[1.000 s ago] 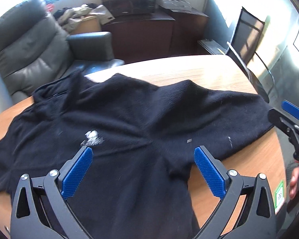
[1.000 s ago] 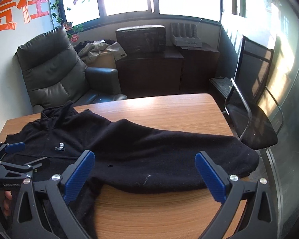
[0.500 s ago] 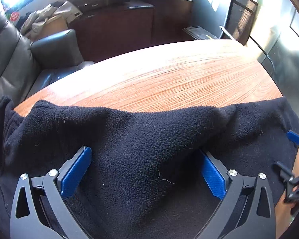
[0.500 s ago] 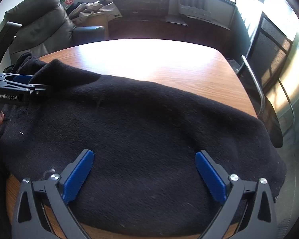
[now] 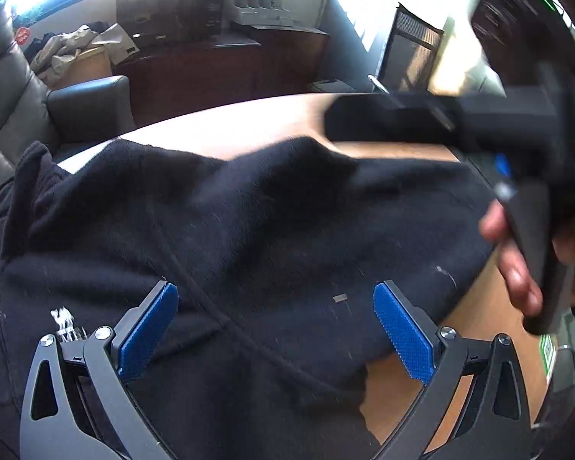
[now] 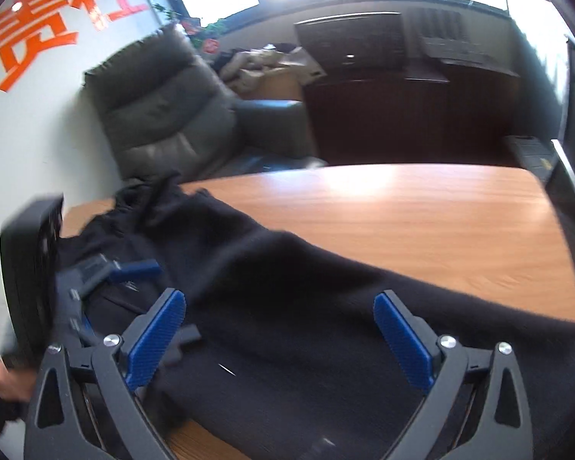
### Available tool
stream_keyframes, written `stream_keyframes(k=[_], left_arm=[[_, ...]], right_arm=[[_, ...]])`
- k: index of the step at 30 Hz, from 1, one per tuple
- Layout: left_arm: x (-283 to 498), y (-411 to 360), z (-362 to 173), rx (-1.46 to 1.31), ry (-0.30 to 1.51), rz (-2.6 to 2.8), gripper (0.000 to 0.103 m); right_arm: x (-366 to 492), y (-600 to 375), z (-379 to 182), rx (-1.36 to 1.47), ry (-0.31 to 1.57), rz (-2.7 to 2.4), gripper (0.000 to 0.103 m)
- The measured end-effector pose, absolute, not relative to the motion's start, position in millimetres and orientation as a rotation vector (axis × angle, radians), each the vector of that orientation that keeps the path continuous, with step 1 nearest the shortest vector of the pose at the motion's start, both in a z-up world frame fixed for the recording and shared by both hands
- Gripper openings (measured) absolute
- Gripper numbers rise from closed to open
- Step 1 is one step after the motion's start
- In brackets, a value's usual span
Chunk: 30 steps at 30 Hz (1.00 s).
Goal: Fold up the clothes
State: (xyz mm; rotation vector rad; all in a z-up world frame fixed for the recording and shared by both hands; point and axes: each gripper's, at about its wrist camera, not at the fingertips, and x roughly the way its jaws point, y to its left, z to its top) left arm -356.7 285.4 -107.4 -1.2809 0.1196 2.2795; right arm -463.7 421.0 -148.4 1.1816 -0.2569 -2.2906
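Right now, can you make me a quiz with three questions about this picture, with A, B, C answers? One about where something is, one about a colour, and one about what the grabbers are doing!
1. Where does the black garment lie?
A. on the wooden table
B. on the armchair
C. on the floor

2. What colour are the pads on the gripper fingers?
A. red
B. blue
C. yellow

3. How stands the left gripper?
A. shut on the garment
B. shut on nothing
C. open over the garment

Answers: 1 A, the cloth spreads across the tabletop. 2 B, both views show blue pads. 3 C, its fingers stand wide apart with cloth below; the right gripper is open too.
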Motion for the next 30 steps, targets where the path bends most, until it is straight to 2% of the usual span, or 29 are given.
stream_keyframes(k=[3,6,9,11,15,20,24,25,30], left_arm=[[-339,297,-126,-1.297,0.178,2.188,0.103],[-329,307,-137,-1.267,0.292,2.186,0.103],[-319,312,-137,-1.225,0.366,2.204,0.103],[-312,313,-136,-1.202,0.402,2.204,0.103],[-307,310,-125,-1.205,0.375,2.182,0.103],[-308,314,-94,-1.095,0.295,2.208,0.103],[-325,329,-106,-1.175,0.298,2.137,0.103],[-322,331,-109,-1.17,0.319,2.137,0.103],[-314,334,-109,-1.184,0.348,2.129,0.103]], right_arm=[[-497,389,-158,1.201,-0.316,-2.074,0.102],[-516,372,-192,1.328,-0.385,-1.921,0.102],[-519,381,-206,1.346,-0.345,-2.011,0.092],[-523,388,-201,1.335,-0.294,-2.141,0.09],[-518,403,-193,1.343,-0.226,-2.276,0.091],[-470,413,-167,1.168,-0.206,-2.216,0.095],[-451,451,-195,1.31,-0.22,-2.248,0.095],[-445,465,-198,1.318,-0.212,-2.275,0.088],[-418,554,-193,1.392,-0.162,-2.444,0.088]])
